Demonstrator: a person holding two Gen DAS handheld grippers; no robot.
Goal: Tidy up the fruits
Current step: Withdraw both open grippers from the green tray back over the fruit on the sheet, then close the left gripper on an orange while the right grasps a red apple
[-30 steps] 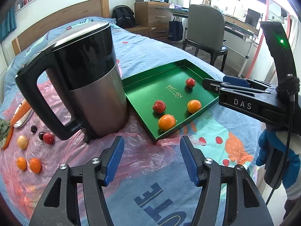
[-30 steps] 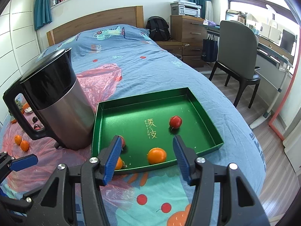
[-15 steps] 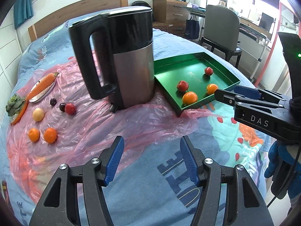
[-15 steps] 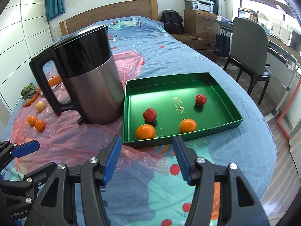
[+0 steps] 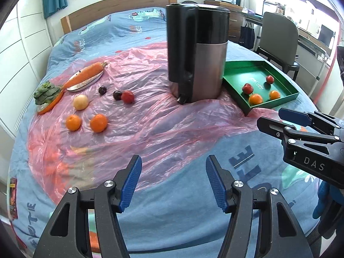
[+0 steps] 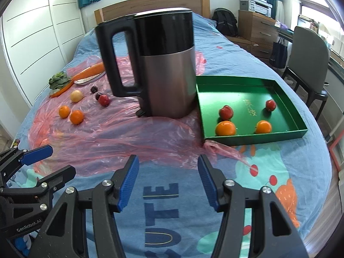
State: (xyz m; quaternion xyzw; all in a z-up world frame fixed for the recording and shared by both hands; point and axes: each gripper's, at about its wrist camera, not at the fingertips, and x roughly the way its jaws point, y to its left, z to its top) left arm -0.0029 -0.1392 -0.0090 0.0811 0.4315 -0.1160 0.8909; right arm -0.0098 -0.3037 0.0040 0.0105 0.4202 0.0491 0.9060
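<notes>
At the bottom of the left wrist view, the left gripper (image 5: 173, 180) holds its blue-padded fingers (image 5: 131, 182) spread apart with nothing between them, above the blue printed bedspread (image 5: 193, 215). Along the bottom of the right wrist view, the right gripper (image 6: 168, 179) is likewise spread and empty. Each gripper shows in the other's view: the right one at the right edge of the left view, the left one at the lower left of the right view.

Just beyond the fingers lies a crinkled pink plastic sheet (image 5: 150, 129) spread over the bed. On it, at the left of the left view, two oranges (image 5: 98, 123) sit side by side, with a pale round fruit (image 5: 80, 102) just behind them. Further right, a red fruit (image 5: 127, 96) touches a dark one (image 5: 117, 95), and another dark fruit (image 5: 102, 90) lies near.

At the right of the right view, a green tray (image 6: 286, 99) rests on the bed with its near corner over the sheet's edge. Inside are two oranges (image 6: 225, 128) near the front wall and two red fruits (image 6: 226, 112) behind them; the left orange and left red fruit look to be touching.

A black and steel kettle (image 6: 165, 81) stands upright on the sheet just left of the tray. Further back at the left, a carrot (image 5: 86, 75) lies across a small dish, beside a leafy green (image 5: 46, 92) on an orange dish. A wooden headboard (image 5: 118, 6) closes the far end.
</notes>
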